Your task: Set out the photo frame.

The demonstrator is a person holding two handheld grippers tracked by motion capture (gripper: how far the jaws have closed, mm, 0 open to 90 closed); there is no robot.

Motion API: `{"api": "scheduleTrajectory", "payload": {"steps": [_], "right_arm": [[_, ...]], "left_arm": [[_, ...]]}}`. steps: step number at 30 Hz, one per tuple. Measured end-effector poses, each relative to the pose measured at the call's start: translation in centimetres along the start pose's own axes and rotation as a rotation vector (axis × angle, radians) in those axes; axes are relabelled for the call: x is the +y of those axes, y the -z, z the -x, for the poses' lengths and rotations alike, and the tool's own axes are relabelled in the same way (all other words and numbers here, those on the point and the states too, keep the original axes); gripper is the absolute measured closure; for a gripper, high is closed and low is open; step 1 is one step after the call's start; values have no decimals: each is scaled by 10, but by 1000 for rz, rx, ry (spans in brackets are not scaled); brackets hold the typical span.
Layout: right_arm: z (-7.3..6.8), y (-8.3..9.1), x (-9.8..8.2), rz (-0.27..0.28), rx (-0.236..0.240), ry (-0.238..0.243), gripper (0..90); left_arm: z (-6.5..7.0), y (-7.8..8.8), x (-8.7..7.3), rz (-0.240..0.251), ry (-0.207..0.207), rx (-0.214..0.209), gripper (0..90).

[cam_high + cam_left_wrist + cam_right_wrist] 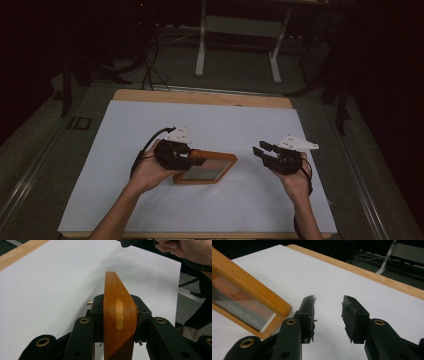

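In the high view, a wooden frame (206, 168) with a dark glass middle sits over a white sheet (150, 130) that covers the tabletop (200, 97). The left gripper (192, 161) is at the frame's left end, and the person's left hand (150, 172) holds that gripper from below. The right gripper (261, 149) is off to the right, well apart from the frame, held in the right hand (295, 180), and its jaws point toward the frame. In the left gripper view, the left gripper (120, 312) is squeezed tight on the wooden frame (117, 315), which stands on its edge between the two black jaws, with one pad pressing on each side of the wood. The other hand (187, 248) shows at the top right corner. In the right gripper view, the right gripper (328, 312) has its jaws apart, with a gap between them and nothing in it, above the white sheet (337, 280). The wooden frame (249, 295) is at the left, tilted, with its rounded corner close to the left jaw. The bare wooden edge of the tabletop (372, 273) runs behind the sheet.
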State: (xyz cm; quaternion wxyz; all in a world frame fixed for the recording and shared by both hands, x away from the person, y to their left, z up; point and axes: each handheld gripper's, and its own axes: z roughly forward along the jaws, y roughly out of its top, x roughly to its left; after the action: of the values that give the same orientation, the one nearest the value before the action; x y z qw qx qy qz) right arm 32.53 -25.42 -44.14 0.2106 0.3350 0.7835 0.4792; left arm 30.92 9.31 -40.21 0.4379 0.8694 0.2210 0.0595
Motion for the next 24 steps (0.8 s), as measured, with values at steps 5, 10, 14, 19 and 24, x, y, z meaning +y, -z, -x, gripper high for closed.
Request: {"api": "scheduleTrajectory", "payload": {"steps": [5,10,14,19,24], "right_arm": [[-9,-8,1,-26,42,42,608],[-22,-16,6,-43,120,117,598],[-31,-22,11,-59,173,162,590],[-38,-29,14,-74,220,193,585],[-40,-32,15,-93,263,217,568]], "left_arm": [[-2,-3,0,25,-5,-9,688],[-6,-5,3,29,-24,-28,685],[-6,-9,10,18,-38,-33,684],[-6,-15,17,16,-55,-43,682],[-3,-22,25,13,-86,-52,675]]}}
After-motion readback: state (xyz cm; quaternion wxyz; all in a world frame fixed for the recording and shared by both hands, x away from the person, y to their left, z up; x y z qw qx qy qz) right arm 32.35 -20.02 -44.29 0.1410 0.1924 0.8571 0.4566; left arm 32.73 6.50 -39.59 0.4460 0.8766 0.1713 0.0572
